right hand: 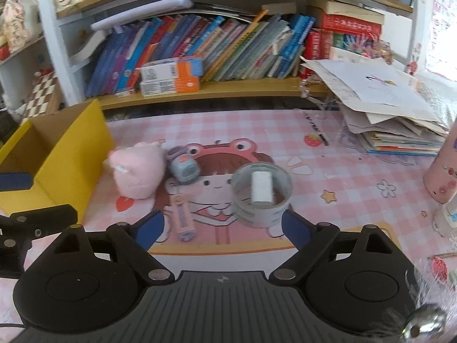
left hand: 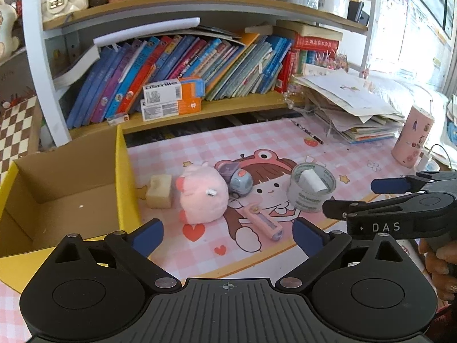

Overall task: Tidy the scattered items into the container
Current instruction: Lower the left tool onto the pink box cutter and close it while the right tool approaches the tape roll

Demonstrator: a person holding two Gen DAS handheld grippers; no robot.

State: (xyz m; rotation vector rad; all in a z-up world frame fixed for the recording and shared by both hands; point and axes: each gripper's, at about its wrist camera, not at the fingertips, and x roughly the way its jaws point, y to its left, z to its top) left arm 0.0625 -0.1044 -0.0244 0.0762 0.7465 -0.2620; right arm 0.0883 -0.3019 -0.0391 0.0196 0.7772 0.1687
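Bookshelves back a pink checked worktop (left hand: 285,137). Left tongs (left hand: 228,235) gape wide, empty, short of the plush pig (left hand: 202,197). Right tongs (right hand: 221,228) gape wide, empty, before the tape roll (right hand: 261,193).

We've got both grippers up and level, side by side, pointing the same way. Our left gripper (left hand: 228,235) has its blue-padded fingers (left hand: 148,235) spread wide with nothing between them. Same deal on our right gripper (right hand: 222,228), jaws wide apart and holding nothing. Our right hand (left hand: 438,260) is wrapped around its handle.
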